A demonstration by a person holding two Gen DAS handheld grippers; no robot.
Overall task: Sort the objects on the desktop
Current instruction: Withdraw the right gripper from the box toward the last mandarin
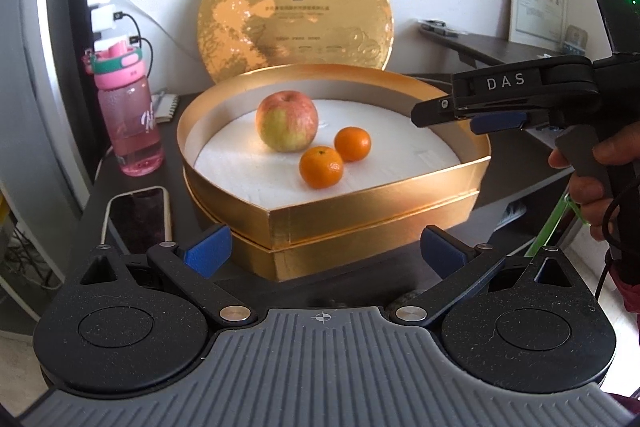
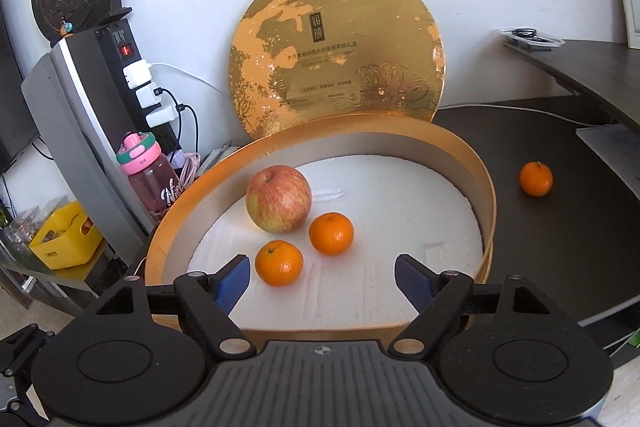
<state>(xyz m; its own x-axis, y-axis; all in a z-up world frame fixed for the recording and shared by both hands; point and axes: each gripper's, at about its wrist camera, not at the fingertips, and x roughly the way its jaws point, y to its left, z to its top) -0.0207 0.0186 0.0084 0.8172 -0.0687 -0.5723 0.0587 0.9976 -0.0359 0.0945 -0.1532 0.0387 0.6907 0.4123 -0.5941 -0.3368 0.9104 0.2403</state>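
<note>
My right gripper hangs over the near rim of the gold box, its jaws spread wide with nothing between them. My left gripper waits low in front of the same box, jaws just as wide and empty. Inside, on the white lining, sit an apple and two mandarins, close together but apart from each other. One more mandarin lies out on the dark desk, well to the right of the box, and I judge that one is mine to fetch next. It looks small, light and round, with a soft skin that bruises if squeezed hard and a shape that rolls away easily. I would close gently across its widest middle, pads on opposite sides.
</note>
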